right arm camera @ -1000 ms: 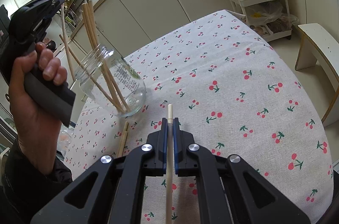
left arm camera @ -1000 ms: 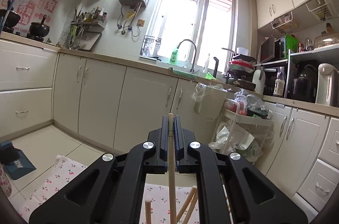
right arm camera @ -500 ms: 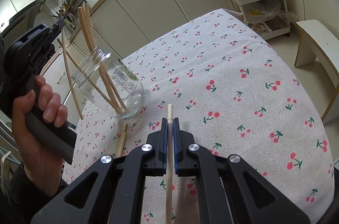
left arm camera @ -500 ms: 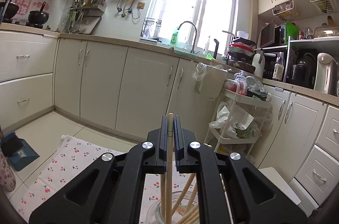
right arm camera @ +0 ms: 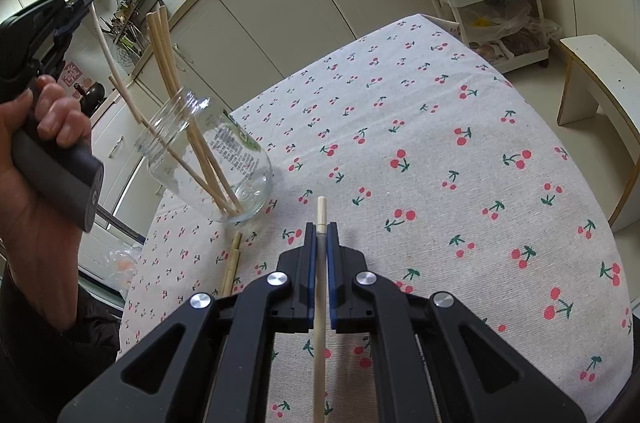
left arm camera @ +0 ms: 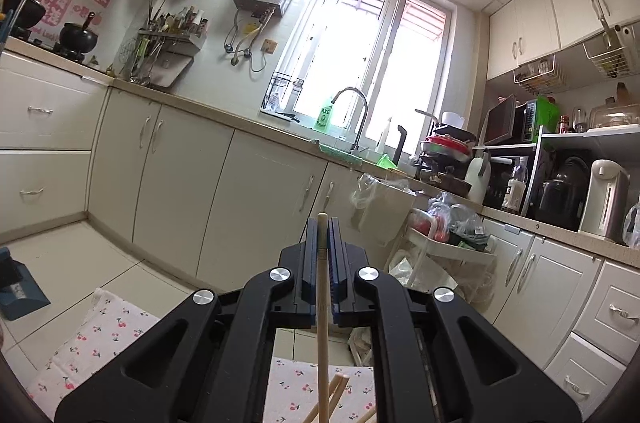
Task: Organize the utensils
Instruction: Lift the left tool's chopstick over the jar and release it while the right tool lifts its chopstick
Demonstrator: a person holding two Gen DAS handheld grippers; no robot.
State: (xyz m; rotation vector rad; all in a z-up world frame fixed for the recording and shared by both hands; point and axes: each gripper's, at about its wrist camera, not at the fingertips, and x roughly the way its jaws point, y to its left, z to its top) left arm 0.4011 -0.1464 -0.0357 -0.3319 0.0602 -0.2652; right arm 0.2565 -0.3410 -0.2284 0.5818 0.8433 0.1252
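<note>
Left gripper (right arm camera: pixel 76 11) raised; cherry-print tablecloth (right arm camera: pixel 460 151).

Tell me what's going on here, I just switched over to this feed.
A person is sorting wooden chopsticks into a clear glass jar on a table with a cherry-print tablecloth. The left hand-held gripper is shut on a pale wooden chopstick, held up beside the jar and not yet in it. The right hand-held gripper is shut on a light wooden chopstick above the cloth. Several chopsticks already stand in the jar, and two more lie on the cloth near its base.
</note>
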